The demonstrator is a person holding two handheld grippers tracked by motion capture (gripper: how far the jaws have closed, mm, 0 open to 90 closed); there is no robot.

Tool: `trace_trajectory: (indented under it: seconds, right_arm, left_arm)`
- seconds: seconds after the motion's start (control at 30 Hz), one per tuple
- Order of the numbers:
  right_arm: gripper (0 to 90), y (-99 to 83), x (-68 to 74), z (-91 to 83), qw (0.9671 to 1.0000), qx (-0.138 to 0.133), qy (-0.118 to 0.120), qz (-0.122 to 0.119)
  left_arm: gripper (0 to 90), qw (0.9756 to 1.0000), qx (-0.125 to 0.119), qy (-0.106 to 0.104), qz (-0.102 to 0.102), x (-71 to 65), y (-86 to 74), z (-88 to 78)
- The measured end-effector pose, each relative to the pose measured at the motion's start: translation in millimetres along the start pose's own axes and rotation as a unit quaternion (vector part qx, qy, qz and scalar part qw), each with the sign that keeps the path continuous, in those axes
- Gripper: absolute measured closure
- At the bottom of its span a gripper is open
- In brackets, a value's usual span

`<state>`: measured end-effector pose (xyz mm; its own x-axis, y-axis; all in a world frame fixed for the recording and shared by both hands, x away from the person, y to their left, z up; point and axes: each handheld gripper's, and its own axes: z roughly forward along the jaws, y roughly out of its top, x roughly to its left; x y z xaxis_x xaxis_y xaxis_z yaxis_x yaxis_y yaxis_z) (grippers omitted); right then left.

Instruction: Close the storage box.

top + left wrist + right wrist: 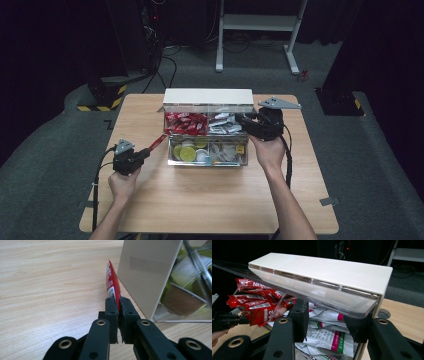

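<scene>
My left claw is clamped on one end of a red sachet, held on edge just above the table, beside the left wall of the clear compartment box. In the high view the sachet slants from the claw up toward the box's near-left corner. My right claw grips the right side wall of the box just under the raised white lid, jaws set on either side of the wall, steadying the box.

Procedure for the step in hand, as I judge it: placing the sachet into the rear-left compartment, which holds the red sachets.

1. Keep the right claw firm so the box does not slide.
2. Lift the left claw until the sachet's free end clears the box wall.
3. Carry it over the red pile, not over the green sachets in the adjacent compartment.
4. Lower, then part the jaws only once the sachet rests on the pile.

Risk: the limp sachet may catch on the wall edge.
</scene>
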<state>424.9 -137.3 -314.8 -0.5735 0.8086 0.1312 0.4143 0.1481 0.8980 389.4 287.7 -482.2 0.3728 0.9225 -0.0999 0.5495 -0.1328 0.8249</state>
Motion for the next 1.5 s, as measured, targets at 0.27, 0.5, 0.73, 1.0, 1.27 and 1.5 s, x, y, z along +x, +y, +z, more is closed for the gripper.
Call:
trace_trajectory:
  seconds: [0.27, 0.5, 0.73, 1.0, 1.27, 1.5]
  right_arm:
    - [55.9, 0.3, -0.5, -1.3, 1.0, 0.001, 0.001, -0.002]
    - [55.8, 0.6, 0.0, -2.1, 1.0, 0.002, 0.0, -0.003]
    - [55.8, 1.0, 1.0, -3.5, 1.0, 0.002, -0.001, -0.005]
    - [55.9, 0.9, 2.6, -5.0, 0.9999, 0.003, -0.006, -0.012]
    - [55.9, 0.5, 1.8, -5.2, 0.9999, 0.0, -0.002, -0.011]
    - [55.8, 0.4, 1.4, -5.5, 1.0, -0.001, 0.001, -0.007]
  left_arm:
    - [85.0, 0.9999, 0.014, -0.004, -0.004, -0.2, -5.0, 8.2]
    - [83.1, 0.9997, 0.019, 0.002, -0.012, 0.8, -9.0, 9.4]
    - [79.8, 0.9997, 0.021, -0.009, -0.013, -0.2, -12.3, 11.7]
    - [72.1, 0.9996, 0.02, -0.01, -0.014, 1.5, -11.7, 8.6]
    - [59.0, 0.9994, 0.018, -0.004, -0.028, 11.5, -13.1, -0.2]
    - [53.1, 0.9978, 0.024, 0.022, -0.057, 25.9, -26.7, -5.4]
